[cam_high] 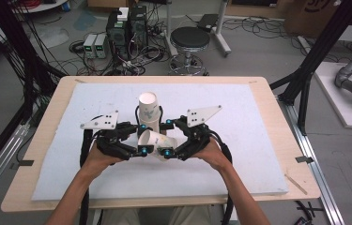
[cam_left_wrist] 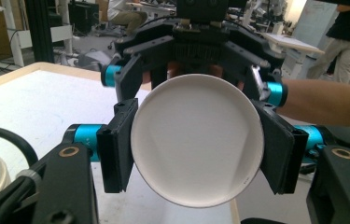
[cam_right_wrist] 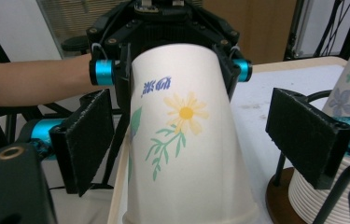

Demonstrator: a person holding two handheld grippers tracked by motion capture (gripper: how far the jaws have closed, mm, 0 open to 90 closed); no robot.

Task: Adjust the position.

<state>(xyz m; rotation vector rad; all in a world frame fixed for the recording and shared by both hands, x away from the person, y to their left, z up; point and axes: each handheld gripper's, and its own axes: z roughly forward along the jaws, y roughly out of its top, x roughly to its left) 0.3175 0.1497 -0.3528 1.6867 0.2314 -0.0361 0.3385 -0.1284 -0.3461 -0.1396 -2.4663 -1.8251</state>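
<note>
Holding the paper cup (cam_high: 157, 142) sideways between both claws: left claw (cam_left_wrist: 196, 154) clamps its base end, right claw (cam_right_wrist: 196, 140) stands wide around its rim end, pads apart. Risk: squeezing harder crushes the thin wall, or the cup slips onto the desk (cam_high: 258, 140).

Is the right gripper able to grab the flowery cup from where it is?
Probably yes. The right gripper has open jaws on both sides of the flowery cup, nothing between, while the left gripper holds its narrow end.
</note>
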